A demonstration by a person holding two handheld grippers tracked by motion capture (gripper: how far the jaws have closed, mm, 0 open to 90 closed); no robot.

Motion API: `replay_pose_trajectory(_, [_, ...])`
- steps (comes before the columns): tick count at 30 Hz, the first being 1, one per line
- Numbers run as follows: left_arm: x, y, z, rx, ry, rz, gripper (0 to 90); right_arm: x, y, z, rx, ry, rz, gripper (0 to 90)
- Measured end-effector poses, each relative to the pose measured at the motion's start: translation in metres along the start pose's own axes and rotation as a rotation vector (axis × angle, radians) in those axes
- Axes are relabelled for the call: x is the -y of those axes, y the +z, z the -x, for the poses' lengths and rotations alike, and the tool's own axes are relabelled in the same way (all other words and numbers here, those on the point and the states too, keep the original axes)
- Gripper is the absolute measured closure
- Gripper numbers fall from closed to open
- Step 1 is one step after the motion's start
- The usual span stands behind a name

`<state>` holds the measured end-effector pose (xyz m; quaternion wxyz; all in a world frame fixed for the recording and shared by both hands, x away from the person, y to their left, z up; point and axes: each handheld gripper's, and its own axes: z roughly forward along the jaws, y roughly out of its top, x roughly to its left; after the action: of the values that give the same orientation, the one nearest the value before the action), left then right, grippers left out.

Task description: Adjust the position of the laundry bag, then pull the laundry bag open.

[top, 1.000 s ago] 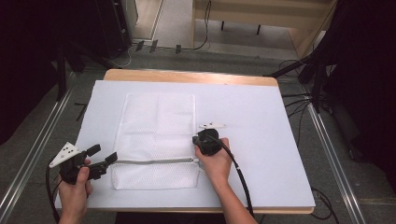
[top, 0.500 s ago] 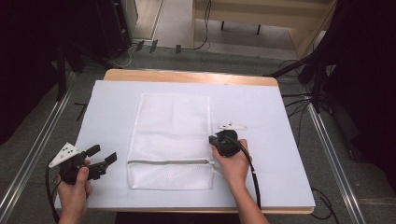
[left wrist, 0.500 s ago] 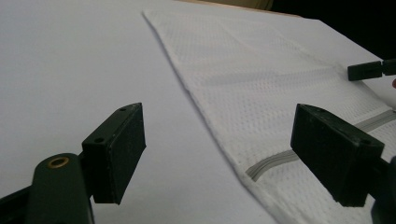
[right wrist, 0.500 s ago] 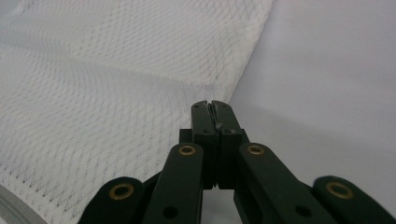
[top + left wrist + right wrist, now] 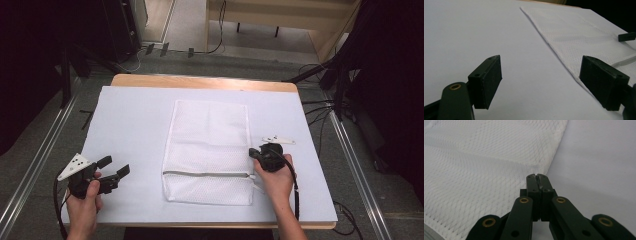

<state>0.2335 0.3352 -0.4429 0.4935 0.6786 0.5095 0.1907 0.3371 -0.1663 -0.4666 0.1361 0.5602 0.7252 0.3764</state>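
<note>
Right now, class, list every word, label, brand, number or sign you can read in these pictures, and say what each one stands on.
None can be read.
Mesh bag: plain white netting, no label showing.
Grey plate on the left gripper: dark dots, no letters.
Right gripper, shut at the bag's edge: black jaws and brass rivets, unmarked.
White table cover: blank.

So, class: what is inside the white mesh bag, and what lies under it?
The mesh bag lies flat on the white table cover, zipper closed. No bulge or shape shows through the mesh, so it looks empty. The cover directly beneath it is hidden.
</note>
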Motion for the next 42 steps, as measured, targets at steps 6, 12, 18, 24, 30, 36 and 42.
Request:
replay_pose_trajectory(6, [0.003, 0.005, 0.005, -0.003, 0.012, -0.023, 18.2, 0.001, -0.003, 0.013, 0.003, -0.007, -0.002, 90.0])
replay_pose_trajectory(12, [0.003, 0.007, 0.007, 0.023, -0.012, -0.015, 18.2, 0.001, -0.012, 0.022, 0.017, -0.008, 0.046, 65.9])
replay_pose_trajectory(18, [0.004, 0.016, 0.019, 0.043, 0.019, -0.041, 18.2, 0.019, -0.041, 0.032, -0.03, -0.038, 0.055, 48.4])
replay_pose_trajectory(24, [0.004, 0.029, 0.042, 0.086, 0.031, -0.066, 18.5, 0.042, -0.071, 0.031, -0.085, 0.007, 0.089, 46.9])
replay_pose_trajectory(30, [0.003, 0.041, 0.064, 0.118, 0.073, -0.09, 18.5, 0.06, -0.08, 0.024, -0.066, -0.013, 0.072, 52.1])
replay_pose_trajectory(36, [0.0, 0.06, 0.102, 0.174, 0.085, -0.104, 18.9, 0.072, -0.077, 0.021, -0.099, -0.008, 0.019, 59.2])
replay_pose_trajectory(42, [-0.003, 0.083, 0.131, 0.221, 0.091, -0.152, 21.8, 0.075, -0.073, 0.017, -0.097, -0.034, 0.012, 57.7])
